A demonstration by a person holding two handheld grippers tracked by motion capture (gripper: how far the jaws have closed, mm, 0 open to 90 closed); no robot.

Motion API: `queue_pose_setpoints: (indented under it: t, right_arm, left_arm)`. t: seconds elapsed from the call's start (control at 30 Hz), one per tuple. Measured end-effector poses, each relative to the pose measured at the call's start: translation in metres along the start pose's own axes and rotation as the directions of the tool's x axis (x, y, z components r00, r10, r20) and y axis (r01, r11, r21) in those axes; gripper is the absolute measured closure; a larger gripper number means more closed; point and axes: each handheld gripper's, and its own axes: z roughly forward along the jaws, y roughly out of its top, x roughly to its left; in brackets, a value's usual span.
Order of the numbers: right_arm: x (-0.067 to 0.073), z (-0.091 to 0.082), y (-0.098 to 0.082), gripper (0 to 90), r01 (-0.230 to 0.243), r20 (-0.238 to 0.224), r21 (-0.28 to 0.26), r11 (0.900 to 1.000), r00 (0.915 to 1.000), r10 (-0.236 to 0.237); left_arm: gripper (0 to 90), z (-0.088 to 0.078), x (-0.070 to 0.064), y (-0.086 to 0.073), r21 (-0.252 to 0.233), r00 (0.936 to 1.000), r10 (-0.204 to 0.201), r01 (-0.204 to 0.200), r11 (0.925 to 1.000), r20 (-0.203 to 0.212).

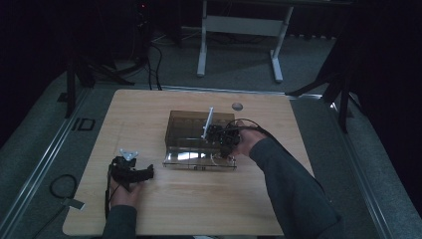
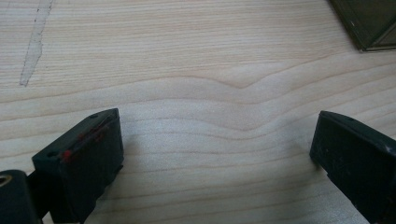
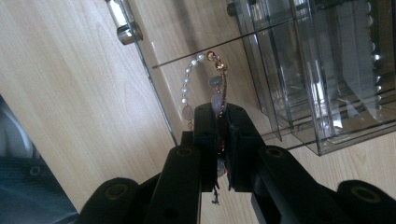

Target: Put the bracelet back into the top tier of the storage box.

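- Pale wood is running under everything: the table (image 1: 189, 204) is lying bare at its near edge, where the person's sleeves are coming in.
- At the near left, the left gripper (image 1: 130, 172) is resting on the wood, its jaws standing spread wide with nothing between them.
- Right of the middle, the right gripper (image 3: 218, 109) is pointing down over the near lip of the box (image 1: 199, 130), its jaws pressed together and pinching the bracelet (image 3: 201, 84).
- The bracelet is hanging as a loop of small pearls, pale stones and gold links, bulging away from the jaw tips toward the box's clear base plate, so its long axis is running straight on from the jaws.
- It is looking light and limp; it will likely be swinging and sagging rather than holding a shape, and the smooth beads may be slipping under the pads.
- The string and clasp are looking delicate, so a pinch across the strand between beads, as now, is seeming the safest hold.
- Farther off, the smoky clear box is standing with its dividers visible, and a white stick (image 1: 207, 123) is leaning up out of it.
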Motion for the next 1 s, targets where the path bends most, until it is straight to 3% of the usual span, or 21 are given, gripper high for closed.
queue_pose_setpoints:
  t: [0.57, 1.0]
  right_arm:
    - [-0.001, 0.002, 0.001, 76.4, -0.01, 0.01, 0.004, 1.0, 0.9999, 0.01]
    - [-0.004, -0.012, -0.007, 68.2, -0.042, 0.032, -0.05, 0.998, 0.9985, 0.043]
  left_arm:
    - [2.8, 0.0, 0.0, 0.0, 0.0, 1.0, 0.0, 0.0, 1.0, 0.0]
    - [2.8, 0.0, 0.0, 0.0, 0.0, 1.0, 0.0, 0.0, 1.0, 0.0]
